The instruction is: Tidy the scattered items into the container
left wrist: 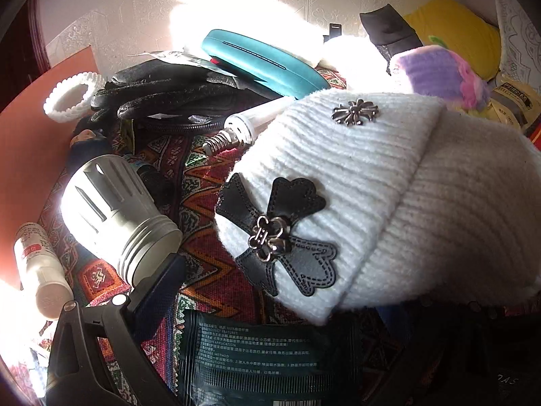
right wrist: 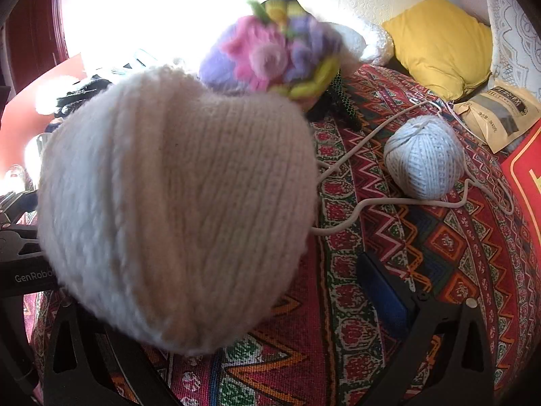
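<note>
A white knit hat (left wrist: 372, 182) with black leather cross patches and metal studs lies on the patterned cloth, filling the right of the left wrist view. It also fills the left of the right wrist view (right wrist: 175, 203). My left gripper (left wrist: 270, 324) is open; its left finger (left wrist: 152, 291) shows and the right one is hidden under the hat. My right gripper (right wrist: 216, 304) is open, its right finger (right wrist: 385, 301) bare and its left finger hidden behind the hat. A purple, pink and yellow felted hat (right wrist: 270, 54) lies beyond.
A grey LED bulb (left wrist: 118, 216), white bottle (left wrist: 40, 270), black gloves (left wrist: 162, 94), white bracelet (left wrist: 72, 96), teal case (left wrist: 263, 64), tube (left wrist: 250, 121) and dark sachet (left wrist: 257, 358) lie around. A yarn ball (right wrist: 424, 157) with loose cord, yellow cushion (right wrist: 439, 44) and paper bag (right wrist: 500, 111) lie to the right.
</note>
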{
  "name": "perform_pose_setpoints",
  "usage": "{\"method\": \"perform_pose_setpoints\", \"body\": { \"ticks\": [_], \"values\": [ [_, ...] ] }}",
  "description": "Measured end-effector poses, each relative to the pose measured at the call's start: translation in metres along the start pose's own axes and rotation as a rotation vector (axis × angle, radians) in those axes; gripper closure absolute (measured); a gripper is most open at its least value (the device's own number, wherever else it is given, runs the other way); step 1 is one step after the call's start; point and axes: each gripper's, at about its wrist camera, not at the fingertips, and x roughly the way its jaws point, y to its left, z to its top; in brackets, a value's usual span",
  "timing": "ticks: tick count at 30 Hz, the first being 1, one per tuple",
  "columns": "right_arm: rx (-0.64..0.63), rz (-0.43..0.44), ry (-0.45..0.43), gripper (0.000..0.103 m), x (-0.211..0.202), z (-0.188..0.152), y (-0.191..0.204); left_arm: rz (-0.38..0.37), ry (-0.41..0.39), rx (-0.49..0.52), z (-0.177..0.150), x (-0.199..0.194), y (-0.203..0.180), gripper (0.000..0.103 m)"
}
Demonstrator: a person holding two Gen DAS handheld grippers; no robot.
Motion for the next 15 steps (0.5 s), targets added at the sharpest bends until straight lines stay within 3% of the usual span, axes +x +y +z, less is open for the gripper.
{"method": "perform_pose_setpoints", "body": {
  "ticks": [15],
  "values": [
    [-0.001, -0.005, -0.005, 0.001, -0.009, -0.009, 0.011, -0.002, 0.0, -0.001, 0.0, -0.007, 0.012, 0.0]
  ]
}}
